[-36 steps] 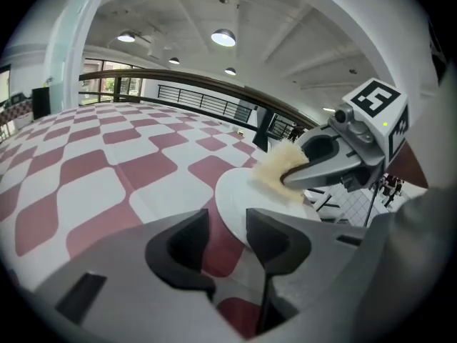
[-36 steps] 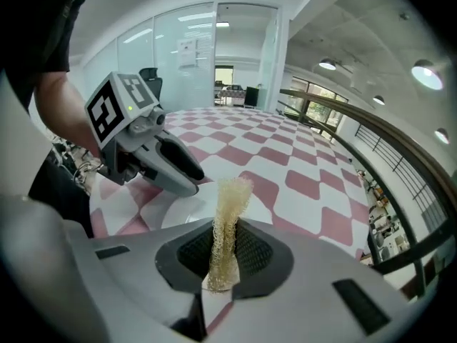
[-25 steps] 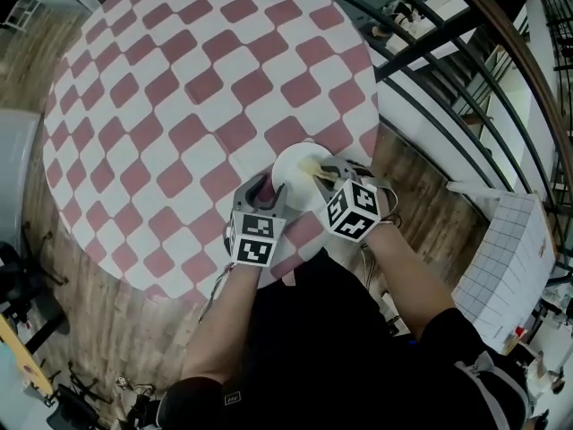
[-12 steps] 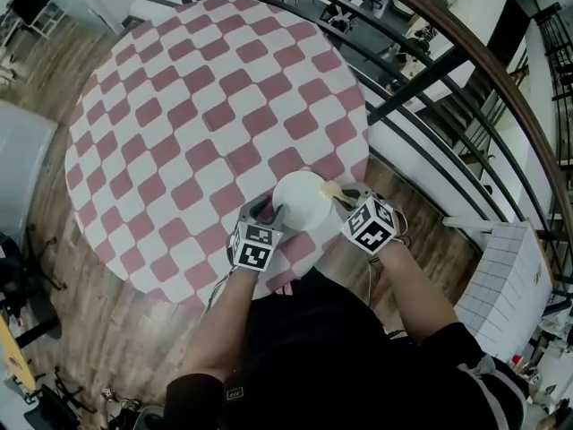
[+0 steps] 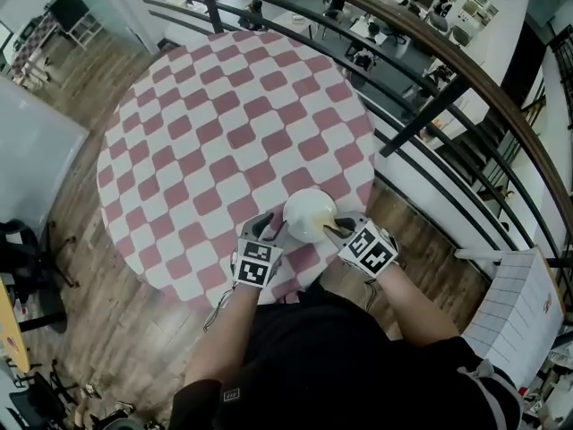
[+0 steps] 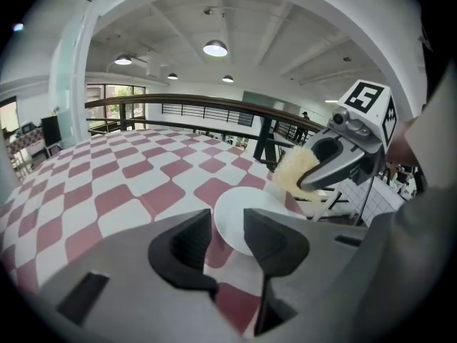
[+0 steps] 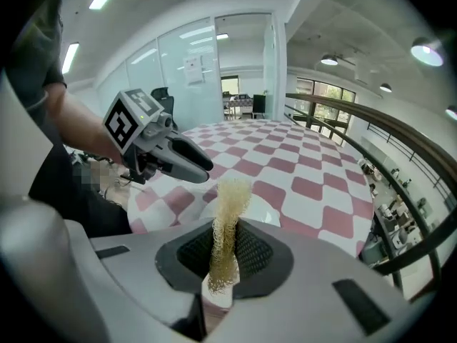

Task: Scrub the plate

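Apparently empty, left hand-held gripper [image 6: 228, 226] gapes beside plate [image 5: 309, 213], jaws just narrowing; right hand-held gripper [image 7: 225, 247] pinches scourer [image 7: 230, 204].

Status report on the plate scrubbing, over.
Left gripper open, jaws just closing, nothing gripped. Right gripper shut on yellow scrubber. White plate on checkered table. Nothing in the way.

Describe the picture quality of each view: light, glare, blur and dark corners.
Head view: even light, sharp, no dark corners. Left gripper view: black corners, ceiling lamp burnt out white. Right gripper view: black corners, scrubber fairly sharp.
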Demonstrator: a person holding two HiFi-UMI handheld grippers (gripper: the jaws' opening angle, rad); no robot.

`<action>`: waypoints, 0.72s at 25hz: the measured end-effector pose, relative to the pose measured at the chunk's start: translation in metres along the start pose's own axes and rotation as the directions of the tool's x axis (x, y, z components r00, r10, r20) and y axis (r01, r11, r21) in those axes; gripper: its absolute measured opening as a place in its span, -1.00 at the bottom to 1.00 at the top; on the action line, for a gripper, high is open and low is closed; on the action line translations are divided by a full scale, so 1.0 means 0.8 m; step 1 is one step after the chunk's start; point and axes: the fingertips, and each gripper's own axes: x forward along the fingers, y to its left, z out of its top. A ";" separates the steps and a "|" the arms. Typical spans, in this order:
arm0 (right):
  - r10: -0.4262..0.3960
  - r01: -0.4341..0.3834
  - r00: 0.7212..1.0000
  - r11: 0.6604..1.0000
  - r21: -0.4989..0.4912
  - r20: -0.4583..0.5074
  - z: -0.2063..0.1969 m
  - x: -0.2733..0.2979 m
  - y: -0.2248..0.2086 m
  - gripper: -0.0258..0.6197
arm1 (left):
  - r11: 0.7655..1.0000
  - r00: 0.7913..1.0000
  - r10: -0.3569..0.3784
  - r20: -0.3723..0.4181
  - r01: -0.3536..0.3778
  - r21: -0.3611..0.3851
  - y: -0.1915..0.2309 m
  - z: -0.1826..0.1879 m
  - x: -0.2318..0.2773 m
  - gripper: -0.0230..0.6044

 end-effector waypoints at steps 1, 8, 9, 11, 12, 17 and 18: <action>-0.001 0.001 1.000 1.000 0.007 0.024 0.008 -0.002 0.003 -0.78 | 1.000 1.000 -0.004 0.017 0.004 -0.011 -0.005 0.004 -0.012 -0.46; 0.118 -0.175 0.958 0.962 0.208 0.261 0.100 -0.010 0.066 -0.78 | 0.998 0.983 0.015 0.185 -0.002 -0.067 0.006 0.041 -0.135 -0.52; 0.130 -0.200 0.946 0.955 0.219 0.297 0.115 -0.013 0.077 -0.78 | 0.997 0.978 0.029 0.205 -0.014 -0.074 0.013 0.043 -0.154 -0.53; 0.123 -0.194 0.936 0.962 0.191 0.330 0.136 -0.022 0.094 -0.78 | 0.996 0.970 0.055 0.237 -0.037 -0.080 0.024 0.046 -0.187 -0.56; 0.113 -0.178 0.935 0.969 0.168 0.337 0.144 -0.027 0.100 -0.78 | 0.996 0.966 0.065 0.252 -0.046 -0.079 0.027 0.048 -0.202 -0.58; 0.124 -0.189 0.893 0.976 0.110 0.433 0.203 -0.049 0.134 -0.78 | 0.993 0.941 0.116 0.319 -0.103 -0.057 0.041 0.057 -0.276 -0.62; 0.129 -0.194 0.882 0.976 0.100 0.454 0.215 -0.055 0.138 -0.78 | 0.992 0.936 0.125 0.330 -0.113 -0.056 0.043 0.061 -0.286 -0.62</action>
